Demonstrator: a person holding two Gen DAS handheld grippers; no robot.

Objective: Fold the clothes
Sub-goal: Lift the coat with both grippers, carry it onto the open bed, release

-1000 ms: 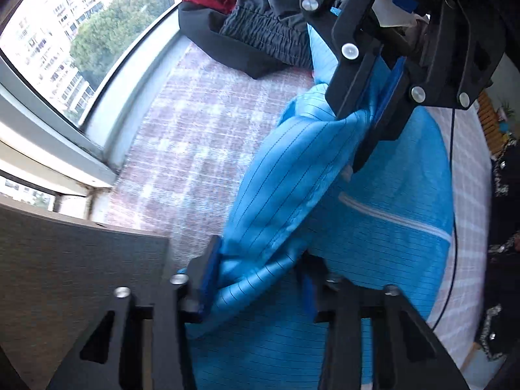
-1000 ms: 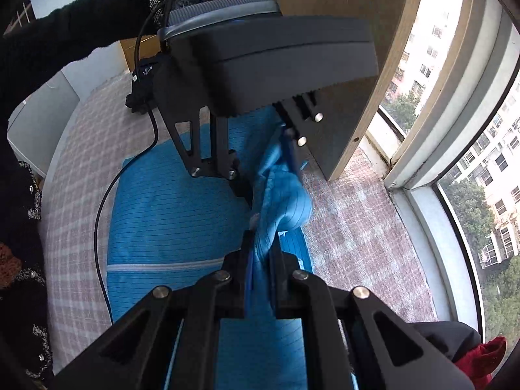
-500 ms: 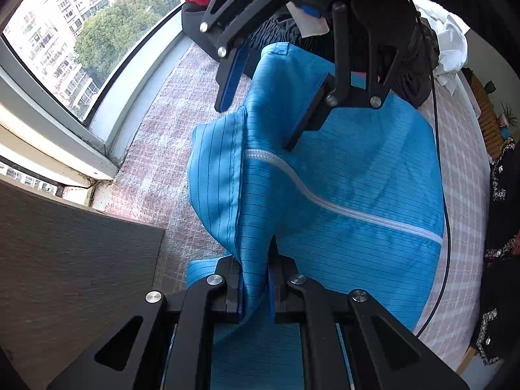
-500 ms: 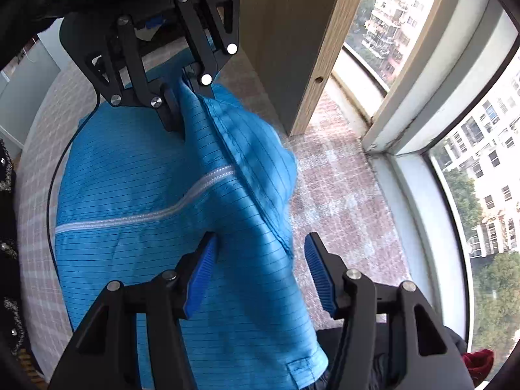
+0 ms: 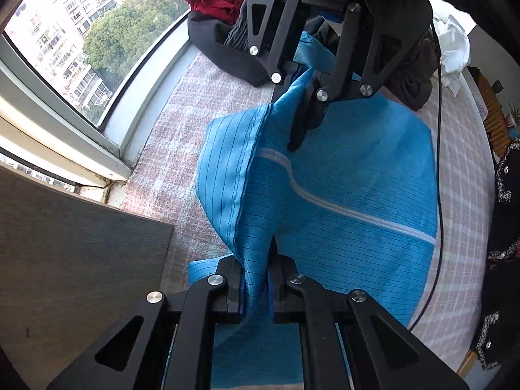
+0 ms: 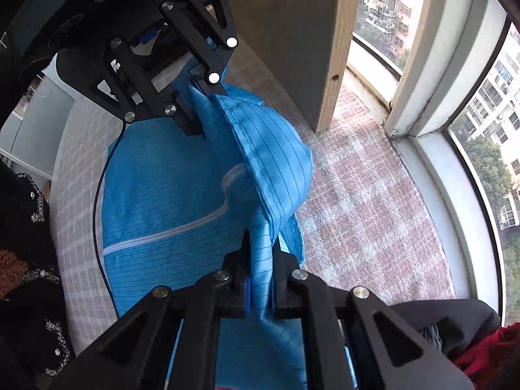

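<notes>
Both grippers clamp one raised edge of the garment, ready for a fold.

The blue pinstriped fabric garment with a white zipper (image 5: pixel 341 175) lies spread on the pink checked bed cover (image 5: pixel 182 123), beside the window. The left gripper (image 5: pixel 255 289) has its jaws closed tight on a pinch of the stitched hem; the right gripper (image 6: pixel 260 287) is likewise closed on the same hem farther along. The held edge runs straight from one gripper to the other, lifted clear of the body panel. The zipper crosses that line, extending toward the person's side. Judgement: both ends must travel together across the panel, keeping the hem taut.
</notes>
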